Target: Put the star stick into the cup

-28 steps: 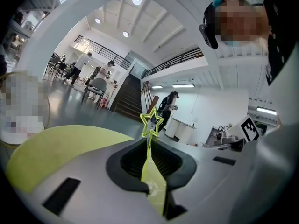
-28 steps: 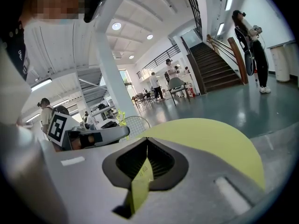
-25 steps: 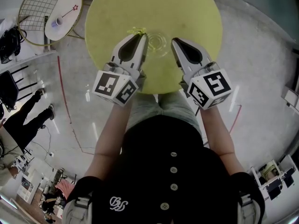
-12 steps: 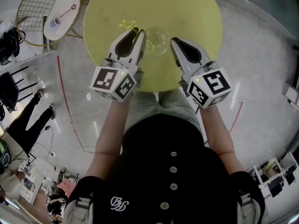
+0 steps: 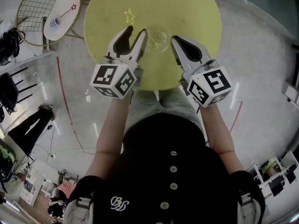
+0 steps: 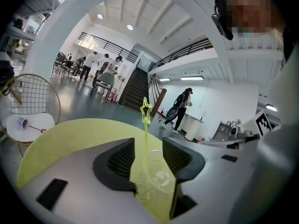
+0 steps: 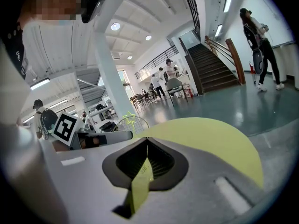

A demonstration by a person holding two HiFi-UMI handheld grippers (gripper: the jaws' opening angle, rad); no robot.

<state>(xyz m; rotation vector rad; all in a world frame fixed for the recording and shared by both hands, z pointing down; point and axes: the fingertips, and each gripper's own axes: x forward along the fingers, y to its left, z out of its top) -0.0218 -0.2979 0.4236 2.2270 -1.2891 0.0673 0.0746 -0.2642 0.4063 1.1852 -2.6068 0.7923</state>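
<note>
A clear cup [image 5: 157,38] stands on the round yellow table [image 5: 187,3]. The thin yellow-green star stick [image 6: 146,148] stands in the cup [image 6: 158,178], its star [image 5: 129,16] leaning out to the far left. My left gripper [image 5: 137,30] is just left of the cup. Its jaws are opening, and in the left gripper view the stick rises between them without either pad touching it [image 6: 148,143]. My right gripper [image 5: 175,40] rests to the right of the cup, shut and empty. The right gripper view [image 7: 147,141] shows its tips together and the star [image 7: 132,120] off to the left.
A wire chair [image 5: 35,3] with a white seat [image 5: 63,13] stands on the floor at the far left, bearing a small cup and a red star stick. People stand on the floor at the left edge [image 5: 28,120]. The table's near rim lies under both grippers.
The left gripper's jaws have spread apart and let go of the star stick. The star has moved from the jaw tips outward to the far left, the stick now standing in the cup.
</note>
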